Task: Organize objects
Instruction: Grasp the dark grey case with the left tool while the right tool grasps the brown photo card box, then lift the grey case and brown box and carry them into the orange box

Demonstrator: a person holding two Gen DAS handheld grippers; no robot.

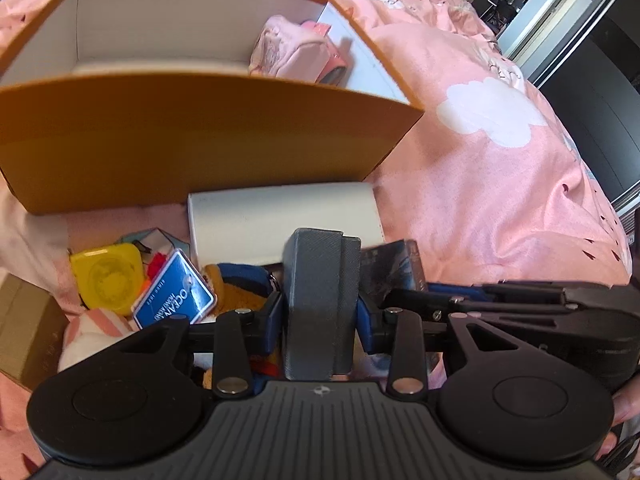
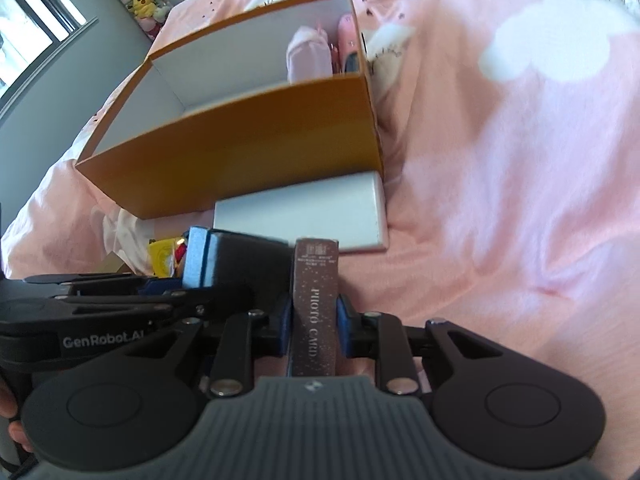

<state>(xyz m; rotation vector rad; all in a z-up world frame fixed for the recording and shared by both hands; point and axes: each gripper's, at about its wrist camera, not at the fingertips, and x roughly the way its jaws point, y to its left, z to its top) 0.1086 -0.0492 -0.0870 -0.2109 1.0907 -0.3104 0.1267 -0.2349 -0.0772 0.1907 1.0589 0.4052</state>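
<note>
We saw the pink bedspread (image 1: 500,184) carrying an open orange box (image 1: 208,136), with a pink pouch (image 1: 288,50) inside at its right end. A white box (image 1: 284,216) lay just before it. Our left gripper (image 1: 320,312) clenched a grey case (image 1: 318,304); our right gripper (image 2: 314,330) clenched a brown photo card box (image 2: 314,308).
</note>
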